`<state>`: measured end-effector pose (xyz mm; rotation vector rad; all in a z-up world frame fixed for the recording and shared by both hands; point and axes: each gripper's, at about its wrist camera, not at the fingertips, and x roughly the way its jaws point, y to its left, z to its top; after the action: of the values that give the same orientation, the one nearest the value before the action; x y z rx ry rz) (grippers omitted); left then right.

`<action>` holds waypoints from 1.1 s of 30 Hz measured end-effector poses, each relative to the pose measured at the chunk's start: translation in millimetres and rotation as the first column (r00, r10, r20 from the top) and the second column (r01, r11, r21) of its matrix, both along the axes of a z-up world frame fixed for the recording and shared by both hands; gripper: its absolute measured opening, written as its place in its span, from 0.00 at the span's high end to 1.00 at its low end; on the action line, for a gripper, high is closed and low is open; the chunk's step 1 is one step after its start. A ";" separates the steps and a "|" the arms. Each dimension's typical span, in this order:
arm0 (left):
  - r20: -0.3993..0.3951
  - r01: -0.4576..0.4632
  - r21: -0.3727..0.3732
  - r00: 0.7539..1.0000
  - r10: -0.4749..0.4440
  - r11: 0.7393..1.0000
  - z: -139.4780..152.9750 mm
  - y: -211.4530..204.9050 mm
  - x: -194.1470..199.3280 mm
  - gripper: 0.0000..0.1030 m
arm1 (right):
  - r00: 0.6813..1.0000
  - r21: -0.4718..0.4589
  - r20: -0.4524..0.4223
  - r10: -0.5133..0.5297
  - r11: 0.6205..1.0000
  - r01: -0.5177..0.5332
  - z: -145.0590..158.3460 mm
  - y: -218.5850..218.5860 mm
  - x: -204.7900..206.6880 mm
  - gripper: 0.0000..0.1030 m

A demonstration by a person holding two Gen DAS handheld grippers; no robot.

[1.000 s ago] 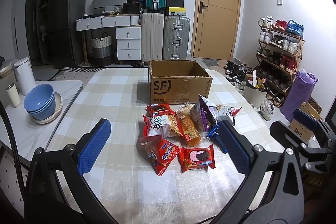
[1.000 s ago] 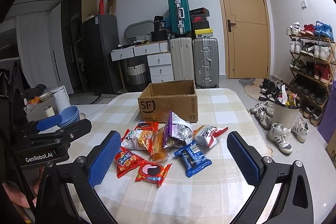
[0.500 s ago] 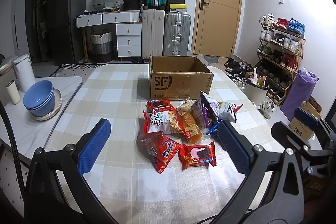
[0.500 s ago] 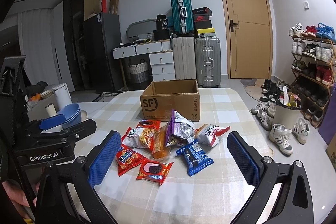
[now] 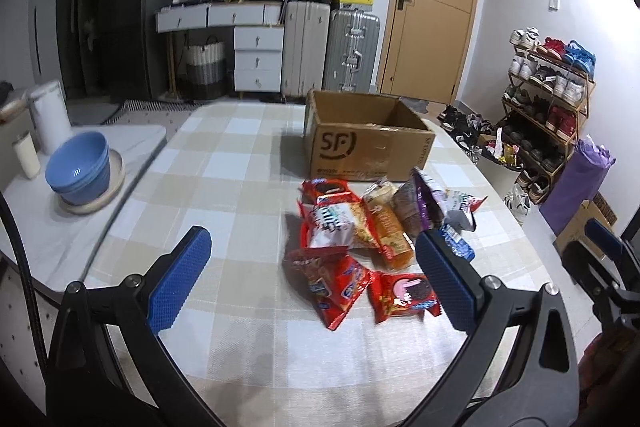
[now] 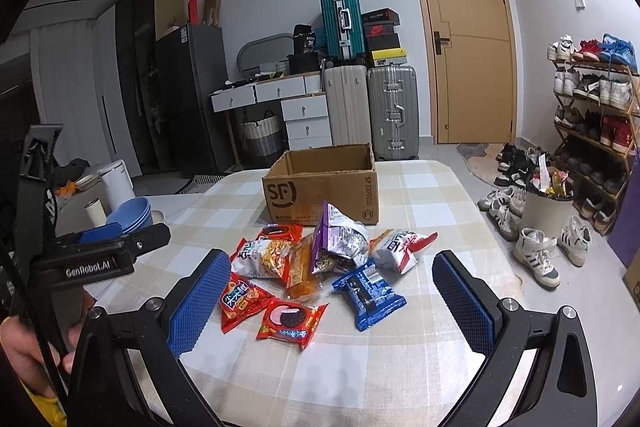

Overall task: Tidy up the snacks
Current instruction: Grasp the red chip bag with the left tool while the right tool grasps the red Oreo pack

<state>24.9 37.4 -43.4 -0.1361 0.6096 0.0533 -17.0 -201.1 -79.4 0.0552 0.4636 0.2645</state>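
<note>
Loosely heaped, crinkled foil snack packets (image 6: 316,267) (red, purple, blue) lie mid-table before the open brown cardboard box (image 6: 324,187); bare checked tablecloth (image 5: 240,347) surrounds them. Left gripper (image 5: 312,283) and right gripper (image 6: 326,301) gape wide, empty.

Eight snack packets (image 6: 362,293), one cardboard box (image 6: 322,193), two suitcases (image 6: 392,111) upright, one teal suitcase (image 6: 342,23)

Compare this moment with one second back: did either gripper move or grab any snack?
Nothing grabbed. Both views drifted slightly; the left gripper and right gripper stay open above the table. The snacks lie in the same pile before the box.
</note>
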 end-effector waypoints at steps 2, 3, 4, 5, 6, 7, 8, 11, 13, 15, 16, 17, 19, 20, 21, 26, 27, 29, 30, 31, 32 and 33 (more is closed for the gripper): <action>-0.032 -0.007 -0.019 0.999 0.007 1.000 -8.1 11.5 9.2 0.01 | 1.000 0.003 -0.008 0.001 1.000 -0.001 -2.7 -1.3 1.2 0.00; -0.046 -0.011 -0.028 0.999 0.009 1.000 -13.4 17.4 13.3 0.01 | 1.000 0.005 -0.012 0.002 1.000 -0.002 -4.5 -1.9 2.6 0.00; -0.069 -0.007 -0.047 0.998 0.004 0.999 -20.0 22.1 19.8 0.01 | 1.000 0.008 -0.018 0.003 1.000 -0.003 -6.4 -2.6 4.4 0.00; -0.098 0.004 -0.072 0.995 -0.011 0.997 -27.4 26.0 27.8 0.01 | 1.000 0.010 -0.022 0.004 1.000 -0.003 -7.3 -2.9 6.7 0.00; -0.129 0.013 -0.095 0.991 -0.026 0.995 -35.1 28.7 35.1 0.01 | 1.000 0.013 -0.029 0.005 1.000 -0.005 -9.6 -3.6 8.9 0.00; -0.168 0.014 -0.120 0.985 -0.034 0.993 -45.1 30.9 42.8 0.01 | 0.999 0.015 -0.035 0.005 1.000 -0.005 -11.7 -3.4 11.1 0.00; -0.195 0.018 -0.136 0.980 -0.045 0.991 -54.2 31.5 50.1 0.01 | 0.999 0.017 -0.041 0.006 1.000 -0.005 -14.1 -4.0 13.2 0.00; -0.227 0.016 -0.125 0.973 -0.044 0.992 -75.5 26.5 62.1 0.01 | 0.998 0.023 -0.064 0.008 1.000 -0.006 -22.5 -6.2 22.0 0.00; -0.241 0.021 -0.121 0.969 -0.050 0.992 -86.6 20.7 70.0 0.01 | 0.997 0.027 -0.078 0.008 1.000 -0.006 -28.3 -7.5 27.2 0.00; -0.259 0.026 -0.134 0.964 -0.061 0.991 -98.6 16.3 80.8 0.01 | 0.996 0.032 -0.093 0.010 0.999 -0.007 -34.3 -8.5 32.5 0.00; -0.267 0.023 -0.131 0.962 -0.057 0.991 -101.9 13.5 84.0 0.01 | 0.995 0.033 -0.099 0.010 0.999 -0.007 -37.1 -8.9 34.7 0.00; -0.274 0.020 -0.129 0.960 -0.055 0.992 -105.0 11.7 87.8 0.01 | 0.994 0.035 -0.105 0.010 0.999 -0.006 -39.9 -9.3 38.0 0.00; -0.289 0.018 -0.135 0.956 -0.057 0.991 -111.4 8.5 94.8 0.01 | 0.993 0.039 -0.116 0.011 0.999 -0.006 -44.0 -10.3 42.1 0.00; -0.295 0.020 -0.139 0.954 -0.060 0.990 -114.7 6.7 98.3 0.01 | 0.993 0.041 -0.121 0.010 0.999 -0.006 -46.5 -10.5 44.7 0.00; -0.300 0.020 -0.136 0.952 -0.060 0.990 -117.7 5.9 101.6 0.01 | 0.992 0.043 -0.128 0.012 0.999 -0.006 -49.0 -10.9 47.3 0.00; -0.328 0.022 -0.165 0.942 -0.075 0.986 -134.9 5.5 112.0 0.15 | 0.989 0.044 -0.148 0.022 0.999 -0.015 -58.2 -8.8 54.2 0.00; -0.325 0.026 -0.178 0.942 -0.084 0.984 -136.0 6.8 112.9 0.17 | 0.988 0.044 -0.151 0.025 0.999 -0.018 -59.4 -8.4 55.6 0.00; -0.300 0.054 -0.187 0.948 -0.109 0.981 -135.2 5.6 114.8 0.31 | 0.987 0.046 -0.156 0.029 0.999 -0.022 -61.2 -7.5 56.4 0.00; -0.291 0.074 -0.182 0.949 -0.125 0.981 -134.0 3.3 116.2 0.36 | 0.987 0.046 -0.159 0.029 0.999 -0.022 -62.1 -7.0 57.1 0.00; -0.285 0.086 -0.176 0.949 -0.134 0.981 -133.0 2.3 114.8 0.45 | 0.986 0.047 -0.162 0.031 0.999 -0.023 -62.5 -7.0 57.6 0.00; -0.281 0.094 -0.169 0.949 -0.140 0.981 -132.7 0.9 115.7 0.48 | 0.986 0.047 -0.166 0.032 0.999 -0.025 -63.2 -6.5 58.5 0.00; -0.277 0.101 -0.168 0.950 -0.145 0.981 -132.4 0.6 114.4 0.51 | 0.985 0.047 -0.168 0.033 0.999 -0.025 -63.8 -6.1 59.1 0.00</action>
<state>139.3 38.0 -175.8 -0.2405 0.9131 -0.0974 42.0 -207.2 -143.2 0.1156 0.6276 0.3005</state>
